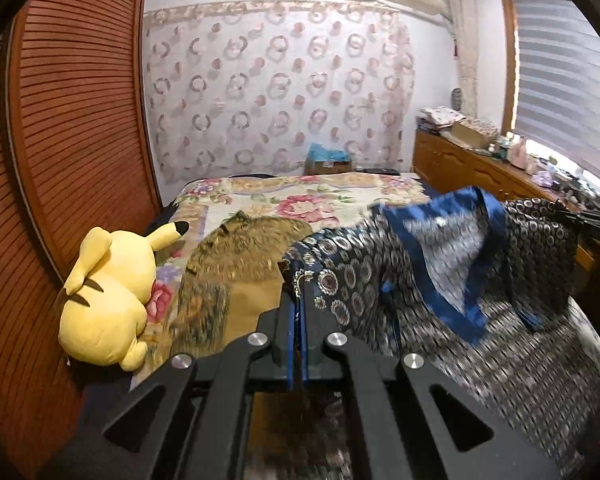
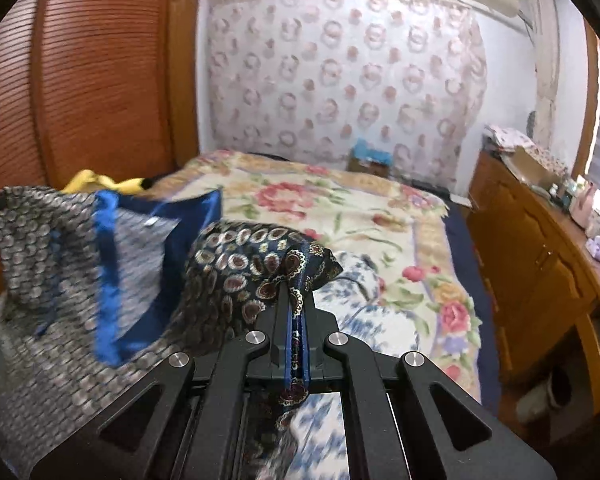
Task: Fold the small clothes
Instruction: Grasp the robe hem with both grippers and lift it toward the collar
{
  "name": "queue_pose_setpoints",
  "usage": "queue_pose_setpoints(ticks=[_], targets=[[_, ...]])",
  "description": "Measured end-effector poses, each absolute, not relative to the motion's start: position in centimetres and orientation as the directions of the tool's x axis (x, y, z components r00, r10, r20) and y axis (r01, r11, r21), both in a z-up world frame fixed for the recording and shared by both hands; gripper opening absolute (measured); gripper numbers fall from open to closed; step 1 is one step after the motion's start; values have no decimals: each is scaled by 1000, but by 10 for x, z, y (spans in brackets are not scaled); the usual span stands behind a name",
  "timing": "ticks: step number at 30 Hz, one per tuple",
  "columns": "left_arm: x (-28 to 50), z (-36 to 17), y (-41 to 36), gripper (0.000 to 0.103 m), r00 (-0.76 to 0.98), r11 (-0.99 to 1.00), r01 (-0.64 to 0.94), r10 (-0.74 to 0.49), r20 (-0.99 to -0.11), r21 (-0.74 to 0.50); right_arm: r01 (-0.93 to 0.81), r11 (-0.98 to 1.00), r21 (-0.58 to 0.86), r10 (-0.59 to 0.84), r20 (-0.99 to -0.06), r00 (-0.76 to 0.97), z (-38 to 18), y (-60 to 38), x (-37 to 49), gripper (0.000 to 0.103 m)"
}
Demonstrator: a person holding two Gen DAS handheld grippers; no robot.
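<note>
A dark navy patterned garment [image 1: 380,276] with a bright blue band is held up above the bed between both grippers. My left gripper [image 1: 298,304] is shut on one corner of it. My right gripper [image 2: 296,300] is shut on the other corner [image 2: 260,264]. The cloth hangs between them, its blue-edged inside [image 2: 140,248] showing, and it is blurred. The right gripper also shows at the right edge of the left wrist view [image 1: 592,220]. A brown-gold garment [image 1: 240,264] lies flat on the bed to the left.
The bed has a floral blanket [image 2: 360,216]. A yellow plush toy [image 1: 112,292] lies at its left edge by the wooden slatted wardrobe [image 1: 68,120]. A blue-white cloth [image 2: 352,300] lies under the right gripper. A wooden dresser [image 2: 532,264] with clutter stands on the right.
</note>
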State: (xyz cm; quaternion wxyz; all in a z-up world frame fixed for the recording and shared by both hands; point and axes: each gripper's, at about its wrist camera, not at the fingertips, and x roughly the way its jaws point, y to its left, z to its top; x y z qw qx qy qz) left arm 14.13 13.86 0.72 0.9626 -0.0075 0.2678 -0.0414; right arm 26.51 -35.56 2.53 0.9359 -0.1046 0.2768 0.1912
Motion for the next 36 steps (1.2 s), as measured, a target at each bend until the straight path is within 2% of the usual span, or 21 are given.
queue_pose_setpoints(ticks=[7, 16, 20, 32, 34, 36], targets=[[42, -20, 134, 0, 831, 994, 103, -100, -547, -27, -452, 890, -55, 341, -579, 741, 11, -376, 166, 0], [-38, -70, 158, 0, 771, 986, 28, -126, -625, -164, -397, 913, 96, 356, -663, 659, -57, -433, 56, 0], [-52, -61, 157, 1, 781, 985, 40, -134, -610, -165, -378, 916, 133, 361, -684, 634, -70, -446, 35, 0], [-76, -30, 142, 1, 818, 990, 86, -132, -559, -109, -426, 903, 53, 347, -676, 650, -55, -441, 23, 2], [-77, -26, 139, 2, 822, 991, 90, -128, -555, -95, -425, 904, 45, 341, -675, 654, -51, -441, 21, 3], [-78, -23, 137, 4, 823, 992, 91, -127, -553, -91, -419, 907, 29, 328, -674, 663, -47, -441, 21, 10]])
